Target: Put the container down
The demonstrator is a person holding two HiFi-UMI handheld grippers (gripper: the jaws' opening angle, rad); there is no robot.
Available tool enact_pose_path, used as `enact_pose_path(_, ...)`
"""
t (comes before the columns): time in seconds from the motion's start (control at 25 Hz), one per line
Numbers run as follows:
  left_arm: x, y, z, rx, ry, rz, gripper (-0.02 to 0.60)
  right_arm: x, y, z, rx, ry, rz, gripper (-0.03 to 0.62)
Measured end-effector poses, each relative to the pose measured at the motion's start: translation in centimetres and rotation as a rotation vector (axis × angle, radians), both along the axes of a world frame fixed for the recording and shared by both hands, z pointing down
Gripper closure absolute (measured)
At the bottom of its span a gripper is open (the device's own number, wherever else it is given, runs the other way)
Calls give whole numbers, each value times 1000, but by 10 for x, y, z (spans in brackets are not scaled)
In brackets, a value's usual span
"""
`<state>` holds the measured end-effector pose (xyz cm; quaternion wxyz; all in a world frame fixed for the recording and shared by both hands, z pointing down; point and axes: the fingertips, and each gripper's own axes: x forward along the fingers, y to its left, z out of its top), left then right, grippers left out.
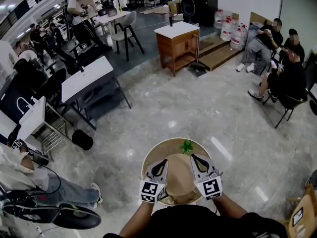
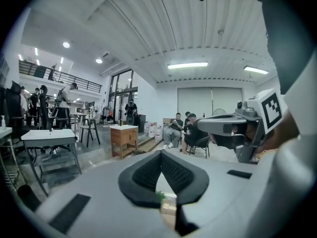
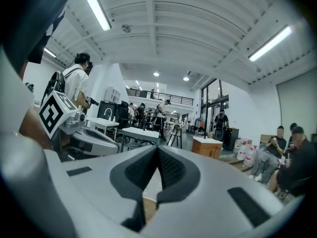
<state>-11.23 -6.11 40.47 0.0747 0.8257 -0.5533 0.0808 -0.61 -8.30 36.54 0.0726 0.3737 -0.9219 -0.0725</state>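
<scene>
A round wooden table [image 1: 151,155] stands right below me. A tan, rounded thing [image 1: 179,176] lies on its middle, and I cannot tell whether it is the container. A small green plant [image 1: 186,146] sits at the table's far edge. My left gripper [image 1: 162,162] hovers over the tan thing's left side and my right gripper [image 1: 193,157] over its right side. Both are level and point away from me. The left gripper's jaws [image 2: 161,153] meet at the tips with nothing between them. The right gripper's jaws [image 3: 157,148] are also shut and hold nothing.
A wooden cabinet [image 1: 177,43] with a white top stands ahead. White tables [image 1: 89,78] and a black round stool [image 1: 81,139] are at the left. Seated people [image 1: 277,58] are at the right, and a person's legs [image 1: 59,190] are at the near left. A grey stone floor surrounds the table.
</scene>
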Motion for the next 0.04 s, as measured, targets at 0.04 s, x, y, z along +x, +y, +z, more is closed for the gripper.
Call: enact_pose_path(0.04, -1, 0, -1, -2, 1, 2, 589, -2, 0, 0, -1, -3, 2, 595)
